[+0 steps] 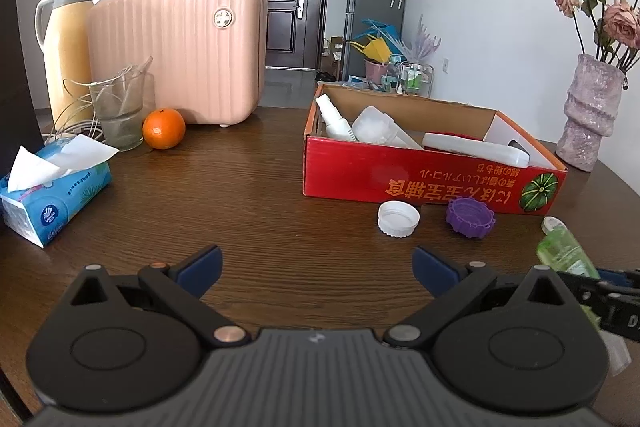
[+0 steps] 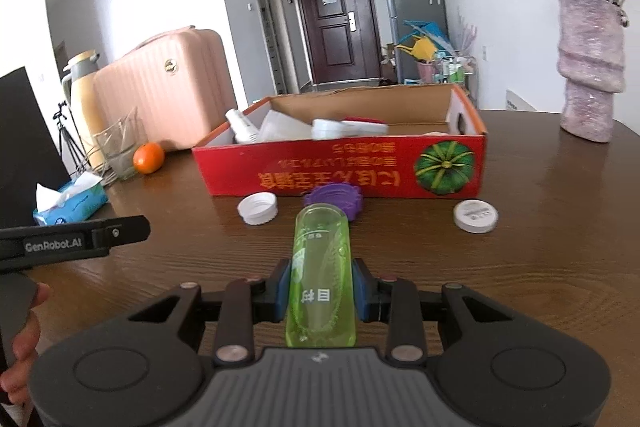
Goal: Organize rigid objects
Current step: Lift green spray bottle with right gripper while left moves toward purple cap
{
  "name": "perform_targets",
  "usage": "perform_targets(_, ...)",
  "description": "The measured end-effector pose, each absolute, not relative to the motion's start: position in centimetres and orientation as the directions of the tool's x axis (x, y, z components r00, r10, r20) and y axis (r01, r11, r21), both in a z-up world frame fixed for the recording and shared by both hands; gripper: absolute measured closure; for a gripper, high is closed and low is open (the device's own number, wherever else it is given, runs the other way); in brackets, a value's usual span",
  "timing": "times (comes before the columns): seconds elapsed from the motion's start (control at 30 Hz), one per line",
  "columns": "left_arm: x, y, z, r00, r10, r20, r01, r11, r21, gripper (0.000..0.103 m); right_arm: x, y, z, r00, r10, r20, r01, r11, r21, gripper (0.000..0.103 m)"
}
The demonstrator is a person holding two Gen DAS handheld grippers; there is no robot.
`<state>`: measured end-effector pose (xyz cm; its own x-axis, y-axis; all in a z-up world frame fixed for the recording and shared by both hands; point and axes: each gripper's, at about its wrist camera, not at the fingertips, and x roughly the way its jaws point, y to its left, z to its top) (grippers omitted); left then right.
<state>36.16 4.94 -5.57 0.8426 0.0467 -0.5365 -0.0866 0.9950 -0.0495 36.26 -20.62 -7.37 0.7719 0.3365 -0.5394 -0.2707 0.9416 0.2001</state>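
My right gripper [image 2: 321,293] is shut on a clear green plastic bottle [image 2: 321,275], which points forward over the table; the same green bottle [image 1: 560,249] shows at the right edge of the left wrist view. Ahead stands a red cardboard box [image 2: 340,171] holding a white spray bottle [image 2: 240,125] and other white items. In front of the box lie a white open cap [image 2: 258,209], a purple ridged lid [image 2: 334,201] and a flat white lid [image 2: 476,216]. My left gripper [image 1: 316,273] hangs open over bare wood, with the red box [image 1: 420,179] beyond it.
A pink suitcase [image 1: 180,47], a yellow thermos [image 1: 68,39], a glass with cables [image 1: 118,111], an orange [image 1: 163,128] and a tissue pack [image 1: 52,195] fill the back left. A pink vase with dried roses [image 2: 590,67] stands at the back right.
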Motion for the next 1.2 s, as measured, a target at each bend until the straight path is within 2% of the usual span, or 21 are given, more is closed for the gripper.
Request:
perform_targets(0.4, 37.0, 2.1, -5.4, 0.839, 0.027, -0.544, -0.054, 0.998, -0.033, 0.000, 36.5, -23.4, -7.1, 0.793, 0.308, -0.526, -0.222, 0.949, 0.222, 0.073)
perform_targets(1.2, 45.3, -8.0, -7.4, 0.805, -0.013, -0.593, 0.022, 1.000, 0.008, 0.000, 38.8, -30.8, -7.6, 0.818, 0.235, -0.526, -0.110, 0.960, 0.258, 0.073)
